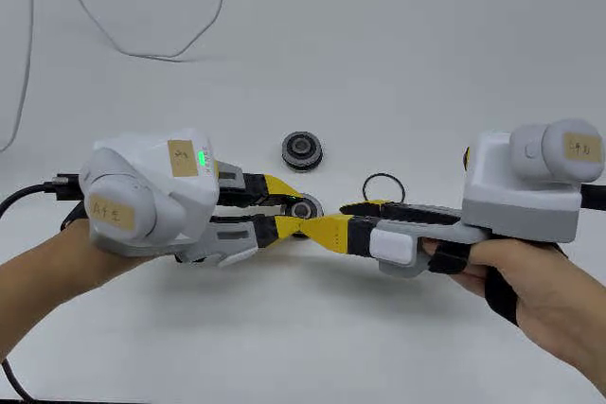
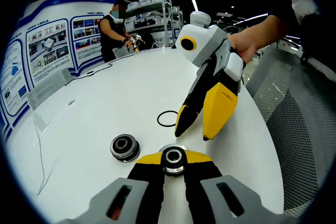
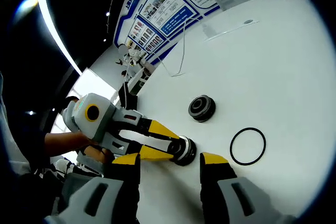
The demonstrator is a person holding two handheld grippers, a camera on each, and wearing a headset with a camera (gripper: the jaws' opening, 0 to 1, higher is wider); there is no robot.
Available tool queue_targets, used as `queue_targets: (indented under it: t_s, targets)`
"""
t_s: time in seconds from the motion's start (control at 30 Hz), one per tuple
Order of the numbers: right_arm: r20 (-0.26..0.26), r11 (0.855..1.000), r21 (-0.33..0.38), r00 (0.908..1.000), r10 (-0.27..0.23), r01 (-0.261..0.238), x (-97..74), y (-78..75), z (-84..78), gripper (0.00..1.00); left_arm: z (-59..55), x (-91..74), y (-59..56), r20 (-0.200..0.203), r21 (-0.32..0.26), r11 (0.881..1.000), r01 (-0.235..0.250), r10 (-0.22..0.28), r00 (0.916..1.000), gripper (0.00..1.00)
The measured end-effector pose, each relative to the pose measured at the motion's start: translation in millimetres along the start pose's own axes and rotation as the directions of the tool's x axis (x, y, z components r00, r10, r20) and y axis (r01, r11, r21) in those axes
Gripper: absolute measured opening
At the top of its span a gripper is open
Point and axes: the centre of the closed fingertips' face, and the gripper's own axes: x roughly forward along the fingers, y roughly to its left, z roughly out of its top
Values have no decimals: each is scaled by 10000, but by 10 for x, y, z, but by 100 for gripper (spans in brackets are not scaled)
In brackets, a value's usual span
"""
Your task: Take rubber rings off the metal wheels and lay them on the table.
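Workbench, mid-task: my left gripper (image 1: 295,212) pinches one metal wheel (image 2: 174,160) between its yellow fingertips, low at the white table (image 1: 398,63); whether it rests there or hangs just clear I cannot tell. My right gripper (image 2: 202,124) has its jaws spread and holds nothing. It points its tips at that wheel from the opposite side, close but not touching as far as I can make out. I judge the step in hand to be stripping the rubber ring from the held wheel. I cannot say whether a ring sits on it, since the left gripper view shows a pale metal edge around it. The next move calls for the right tips to close on the rim, catch the rubber and peel it off against a firm left grip, then lay it down

The count: two wheels, one in the left jaws and a second wheel (image 1: 302,149) lying free on the table just beyond. That one is dark round its edge, which suggests it carries its ring. One loose rubber ring (image 1: 383,186) lies flat near the right gripper's tips, apart from both wheels. Two grippers, one in each of my hands
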Motion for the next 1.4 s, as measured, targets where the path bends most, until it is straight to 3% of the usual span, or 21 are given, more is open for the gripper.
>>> queue_targets:
  t_s: [0.57,1.13,1.4]
  targets:
    - [-143,9983,586,9999,79,-70,141,18,18,53,0,-7,-7,148,0,9999,-105,105,9998,14]
    - [-457,9954,928,9985,292,-249,128,42,-37,49,7,-8,-9,144,98,9999,-89,88,9999,13]
    - [-256,9895,1383,9986,454,-415,114,39,-42,42,12,-8,-11,135,120,9999,-86,85,9999,13]
